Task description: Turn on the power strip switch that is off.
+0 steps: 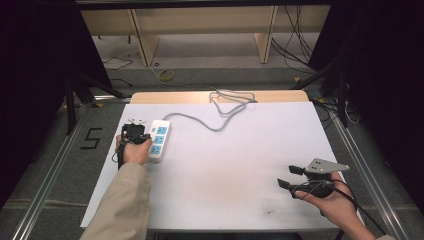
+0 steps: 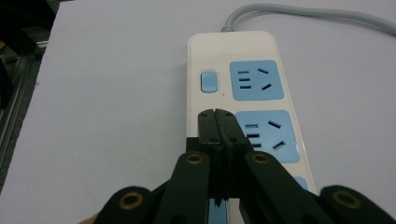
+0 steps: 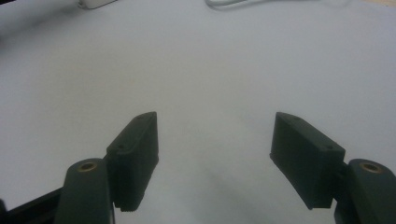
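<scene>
**Left jaws together over power strip**

Power strip (image 1: 158,140) lies at table's (image 1: 225,200) 9 o'clock edge, cord (image 1: 220,112) running to 12. Left gripper (image 2: 215,114), jaws together w/ nothing between, sits over strip's left edge just below switch (image 2: 208,81). Right gripper (image 1: 289,176), jaws apart, hovers ~4 o'clock, well apart.

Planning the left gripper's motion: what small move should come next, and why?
Probably ease the shut left gripper forward and down onto the switch. Its tips hover over the power strip just short of that switch, apparently aimed at it.
</scene>
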